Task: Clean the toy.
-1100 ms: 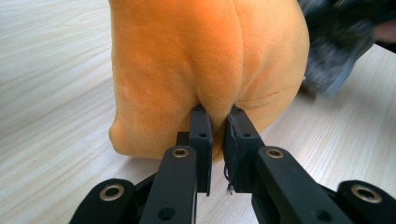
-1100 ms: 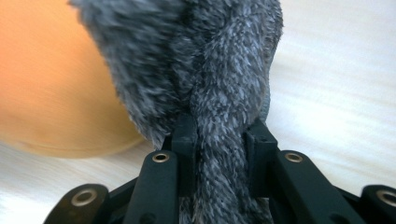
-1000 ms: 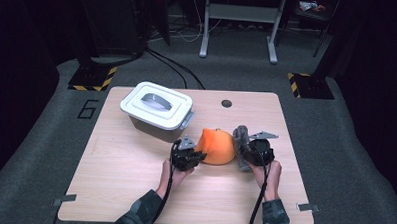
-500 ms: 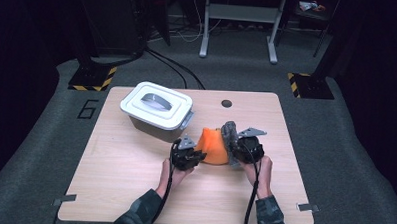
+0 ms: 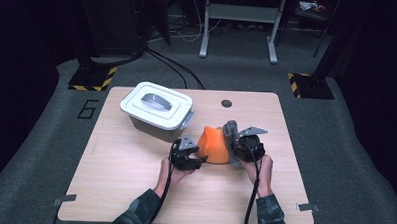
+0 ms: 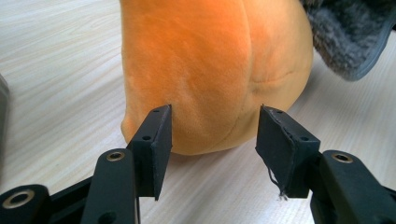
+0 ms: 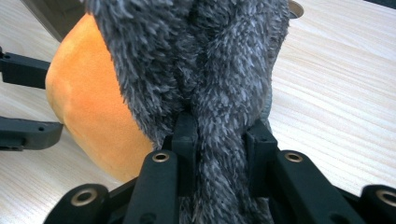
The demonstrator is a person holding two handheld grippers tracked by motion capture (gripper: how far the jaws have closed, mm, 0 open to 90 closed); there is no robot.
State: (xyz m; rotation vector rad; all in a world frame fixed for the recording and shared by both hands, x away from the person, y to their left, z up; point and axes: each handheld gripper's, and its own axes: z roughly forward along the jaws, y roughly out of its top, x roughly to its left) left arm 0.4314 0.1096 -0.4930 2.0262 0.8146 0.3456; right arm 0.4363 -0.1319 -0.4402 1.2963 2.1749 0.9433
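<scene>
Release was the step in hand: left gripper [image 6: 212, 140] jaws had just been opening, spread beside the orange plush [image 5: 214, 145] on the tabletop [image 5: 124, 164]; right gripper [image 7: 223, 140] pinched its grey fur [image 7: 205, 70]. Next probably called for regrasping.

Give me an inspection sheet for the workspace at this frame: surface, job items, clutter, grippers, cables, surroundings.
Surface: light wood table, with a dark round hole near the far edge.
Job's things: orange plush part resting on the table; grey furry part against its right side.
Clutter: lidded grey-white box at far left.
Grippers: left gripper open, its jaws have just been opening, pads off the orange plush; right gripper shut on the grey furry part.
Cables: a black cable trails back from each gripper along the forearm.
Surroundings: grey carpet, striped stand bases, white frame legs behind.
</scene>
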